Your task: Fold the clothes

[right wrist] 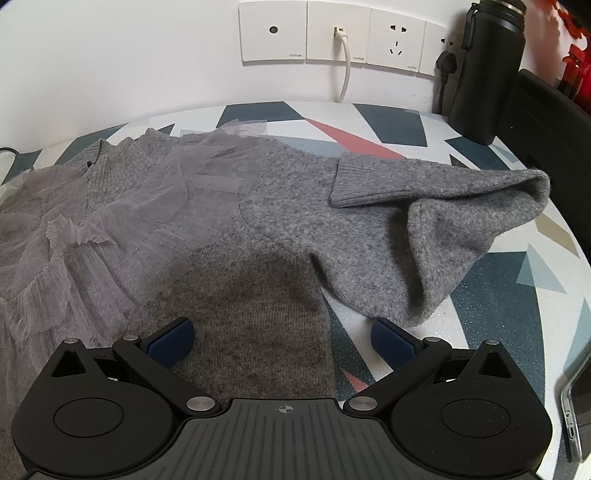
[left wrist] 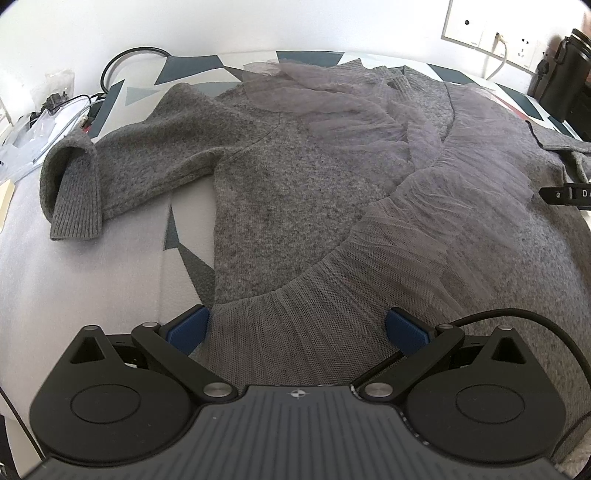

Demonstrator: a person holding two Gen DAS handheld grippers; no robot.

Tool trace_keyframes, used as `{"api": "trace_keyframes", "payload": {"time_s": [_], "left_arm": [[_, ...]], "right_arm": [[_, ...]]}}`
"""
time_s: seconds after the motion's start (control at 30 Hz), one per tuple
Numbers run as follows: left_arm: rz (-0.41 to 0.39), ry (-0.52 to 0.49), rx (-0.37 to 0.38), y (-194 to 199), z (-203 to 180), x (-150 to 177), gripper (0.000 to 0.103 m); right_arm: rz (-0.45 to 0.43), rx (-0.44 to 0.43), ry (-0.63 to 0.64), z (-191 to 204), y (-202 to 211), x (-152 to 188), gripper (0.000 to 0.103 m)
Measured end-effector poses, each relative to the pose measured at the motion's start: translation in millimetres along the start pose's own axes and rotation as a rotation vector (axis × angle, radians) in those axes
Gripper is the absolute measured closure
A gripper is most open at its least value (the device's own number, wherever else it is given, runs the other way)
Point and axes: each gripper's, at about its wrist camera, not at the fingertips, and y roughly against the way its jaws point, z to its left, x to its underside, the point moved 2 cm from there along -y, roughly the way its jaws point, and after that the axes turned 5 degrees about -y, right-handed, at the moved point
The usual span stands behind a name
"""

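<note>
The left gripper [left wrist: 298, 328] is spread wide with nothing between its blue ribbed pads [left wrist: 188, 329], which straddle the lower edge of a grey sweater [left wrist: 288, 192]. The right gripper [right wrist: 282, 341] is likewise splayed and empty, one pad over the knit and the other over the patterned tablecloth [right wrist: 517, 295].

The sweater lies spread front-up across the table, filling most of both views. Its body is a fuzzy, heathered mid-grey knit with ribbed cuffs and a ribbed collar [right wrist: 110, 158] toward 11 o'clock in the right wrist view. A sheer, pleated mauve-grey tulle ruffle [left wrist: 388, 221] sweeps diagonally over the front, from 12 o'clock down to 6 o'clock in the left wrist view; its fine mesh shows the knit beneath, and its edges stand up in crinkled frills.

In the left wrist view one sleeve [left wrist: 122, 162] reaches out to 9 o'clock, its ribbed cuff [left wrist: 75, 195] turned back on itself. In the right wrist view the other sleeve [right wrist: 424, 221] runs toward 3 o'clock and doubles back, its cuff lying flat on top.

The cloth beneath is smooth, printed with teal, red and tan triangles. At 1 o'clock in the right wrist view stands a matte black bottle [right wrist: 487, 70], beside white wall sockets [right wrist: 332, 33].
</note>
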Motion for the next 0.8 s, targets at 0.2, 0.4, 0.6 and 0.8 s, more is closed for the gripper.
{"api": "trace_keyframes", "payload": {"time_s": [0.2, 0.4, 0.6, 0.8], "left_arm": [[0.011, -0.017, 0.009, -0.9, 0.5, -2.4, 0.0], [-0.038, -0.055, -0.005, 7.9, 1.6, -3.5, 0.0], [-0.084, 0.045, 0.01, 18.5, 22.6, -10.6, 0.0], [-0.134, 0.078, -0.007, 28.7, 37.3, -5.5, 0.0]], "right_arm": [[0.007, -0.001, 0.003, -0.2, -0.5, -1.4, 0.001], [0.026, -0.004, 0.008, -0.5, -1.3, -3.8, 0.001], [0.053, -0.005, 0.008, -0.6, -2.7, -7.5, 0.001], [0.072, 0.015, 0.007, 2.0, -2.5, -11.9, 0.001]]}}
